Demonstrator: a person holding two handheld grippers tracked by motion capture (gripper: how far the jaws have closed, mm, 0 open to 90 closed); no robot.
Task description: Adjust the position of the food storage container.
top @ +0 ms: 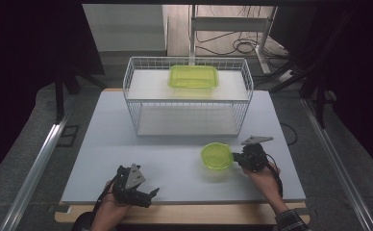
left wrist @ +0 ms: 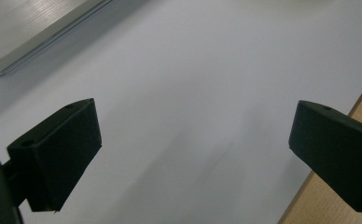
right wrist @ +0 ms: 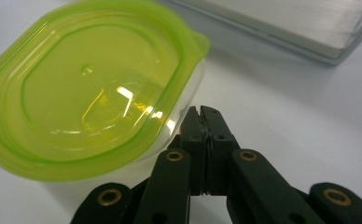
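Beside the green-lidded container [right wrist: 90, 88], the right hand-held gripper [right wrist: 202, 112] sits closed.

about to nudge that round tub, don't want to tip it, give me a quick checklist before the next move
1. Right claw shut, nothing between its jaws: ok.
2. Right claw tips close to the round green-lidded container, beside its rim; actual contact: cannot tell.
3. Container upright on the white table, lid seated: ok.
4. Left claw open, nothing in it, hanging over bare table near the front edge: ok.
5. Open table between the container and the wire basket: ok.
6. Rectangular green container sits on the basket's upper shelf, out of the path: ok.
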